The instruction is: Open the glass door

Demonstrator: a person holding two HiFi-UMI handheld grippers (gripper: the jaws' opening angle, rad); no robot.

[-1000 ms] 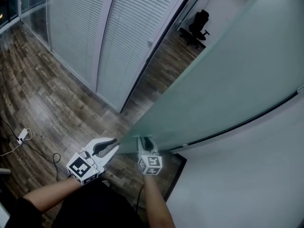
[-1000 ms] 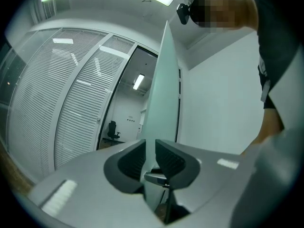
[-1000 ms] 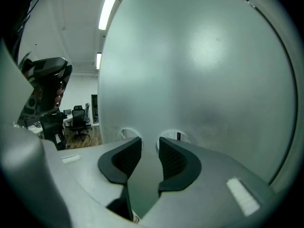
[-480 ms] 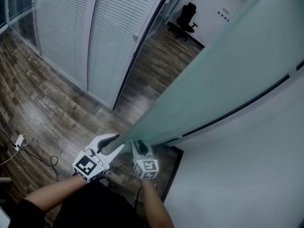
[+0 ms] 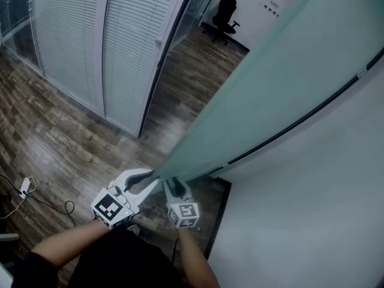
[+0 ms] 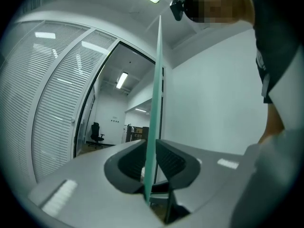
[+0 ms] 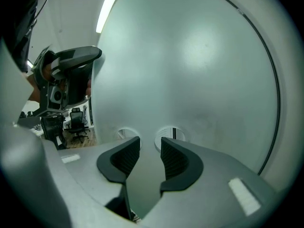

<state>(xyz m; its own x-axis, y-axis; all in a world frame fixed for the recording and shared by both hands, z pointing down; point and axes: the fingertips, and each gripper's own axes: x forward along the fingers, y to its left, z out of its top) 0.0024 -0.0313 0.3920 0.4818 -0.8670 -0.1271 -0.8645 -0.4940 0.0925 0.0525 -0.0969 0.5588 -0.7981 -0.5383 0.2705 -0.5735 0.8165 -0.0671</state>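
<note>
Frosted, green-tinted glass door point(image 5: 282, 83): one large pane, standing ajar. In the head view it runs from low centre up to the top right corner. A thin black strip point(image 5: 300, 122) follows its far side, with a white wall point(image 5: 312, 221) beyond. The pane's free edge sits at low centre, directly ahead of the person.

Left gripper point(image 5: 153, 180): white, with a marker cube point(image 5: 110, 209) at the rear, held roughly level at the door's free edge. Its jaws straddle that edge, one pad on each face. They have just been closing and clamp the pane; in the left gripper view the green edge fills the gap between the pads.

Right gripper point(image 5: 176, 185): white, with a marker cube point(image 5: 183, 213) at the rear, just beside the left gripper. Its jaws are released and apart, having just been opening, and nothing lies between them. The right gripper view looks squarely onto the frosted face with the tips near it; whether they touch it cannot be told.

Surroundings:
- Dark wood-plank floor point(image 5: 54, 131).
- White slatted blinds point(image 5: 66, 35) along the left partition.
- Black office chair point(image 5: 225, 14) in the far room.
- White power strip point(image 5: 25, 188) with a cable, on the floor at the left edge.
- Person's forearm point(image 5: 66, 245) behind the left gripper.
</note>
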